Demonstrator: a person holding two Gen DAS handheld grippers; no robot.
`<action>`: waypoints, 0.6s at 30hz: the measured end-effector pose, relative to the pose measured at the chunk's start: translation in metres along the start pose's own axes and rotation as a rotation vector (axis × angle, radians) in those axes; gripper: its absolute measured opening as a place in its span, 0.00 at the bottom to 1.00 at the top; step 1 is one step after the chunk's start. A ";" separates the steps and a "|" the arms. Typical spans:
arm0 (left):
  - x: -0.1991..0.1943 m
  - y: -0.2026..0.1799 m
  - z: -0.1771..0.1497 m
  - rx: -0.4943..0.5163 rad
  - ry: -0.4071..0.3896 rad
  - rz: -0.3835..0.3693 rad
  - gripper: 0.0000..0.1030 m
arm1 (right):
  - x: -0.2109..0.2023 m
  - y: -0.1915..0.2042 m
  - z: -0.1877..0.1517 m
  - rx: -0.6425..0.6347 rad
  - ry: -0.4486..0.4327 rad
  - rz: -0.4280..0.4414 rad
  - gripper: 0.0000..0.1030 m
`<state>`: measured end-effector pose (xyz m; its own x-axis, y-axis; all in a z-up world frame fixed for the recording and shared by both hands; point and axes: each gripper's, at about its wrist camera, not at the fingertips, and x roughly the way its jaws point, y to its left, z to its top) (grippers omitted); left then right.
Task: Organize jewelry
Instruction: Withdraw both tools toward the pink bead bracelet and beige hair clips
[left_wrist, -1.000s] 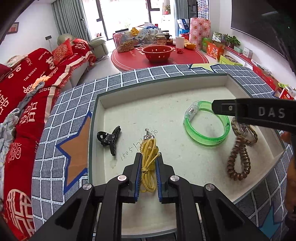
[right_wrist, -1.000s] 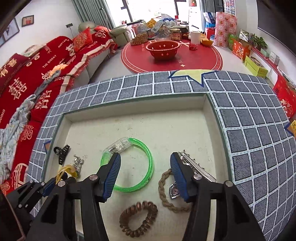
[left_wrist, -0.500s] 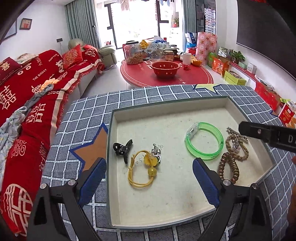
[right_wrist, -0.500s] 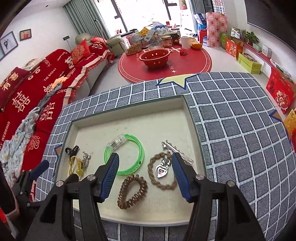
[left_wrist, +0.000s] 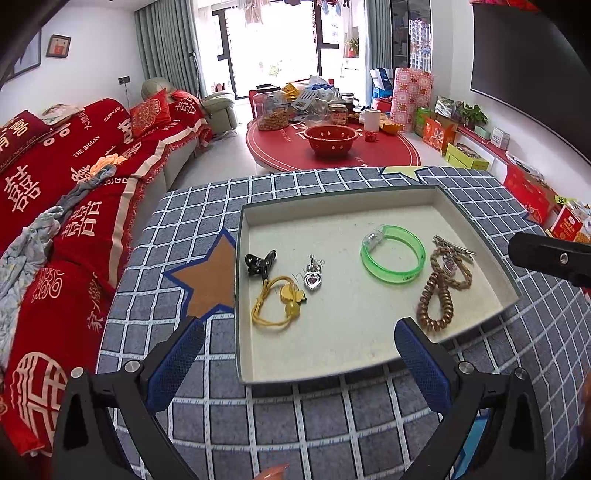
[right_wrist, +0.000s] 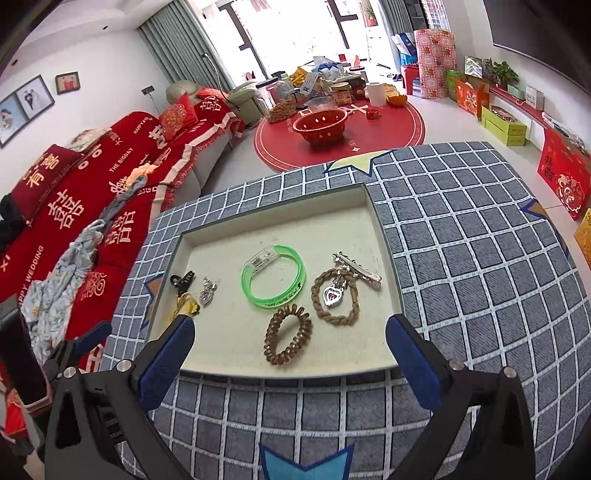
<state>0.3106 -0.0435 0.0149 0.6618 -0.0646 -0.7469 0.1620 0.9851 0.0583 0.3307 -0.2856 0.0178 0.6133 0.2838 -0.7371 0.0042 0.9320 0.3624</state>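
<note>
Both your grippers hang over the near edge of the tray (left_wrist: 242, 295), clear of everything in it. Left gripper (left_wrist: 295, 363): fingers wide, nothing between them. Right gripper (right_wrist: 290, 354): fingers opening, also empty.

Jewelry all lies inside the tray. Left group: black clip (left_wrist: 259, 261), yellow tie (left_wrist: 275, 306), heart pendant (left_wrist: 313, 278), close together, with the tie touching or nearly touching the clip. Middle: green bangle (right_wrist: 273, 277). Right group: coil tie (right_wrist: 287, 339) just beside the braided band (right_wrist: 334, 295), a second heart pendant (right_wrist: 331, 295) lying inside the band, a silver clip (right_wrist: 356, 267) at its far edge.

Risks, as judged:
- Wide fingers coming down on either cluster would likely catch two items; narrow them first.
- Lifting the braided band could drag the pendant or silver clip with it.
- The pendants are small and flat; your pads may slip off or skid them across the tray floor.
- The bangle is smooth and rigid and may squirt out of a pinch across its rim.
- Working near the middle, your two grippers could collide.
</note>
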 end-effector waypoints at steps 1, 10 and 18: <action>-0.005 0.000 -0.003 0.000 0.000 -0.006 1.00 | -0.004 0.001 -0.002 0.000 0.003 0.005 1.00; -0.039 0.005 -0.040 0.014 0.004 -0.039 1.00 | -0.040 0.007 -0.032 -0.015 0.026 0.011 1.00; -0.066 0.002 -0.094 0.040 0.050 -0.139 1.00 | -0.055 0.001 -0.076 -0.043 0.080 -0.006 1.00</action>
<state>0.1987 -0.0223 0.0017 0.5938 -0.1908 -0.7816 0.2793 0.9599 -0.0221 0.2374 -0.2831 0.0156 0.5487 0.2938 -0.7827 -0.0270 0.9420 0.3347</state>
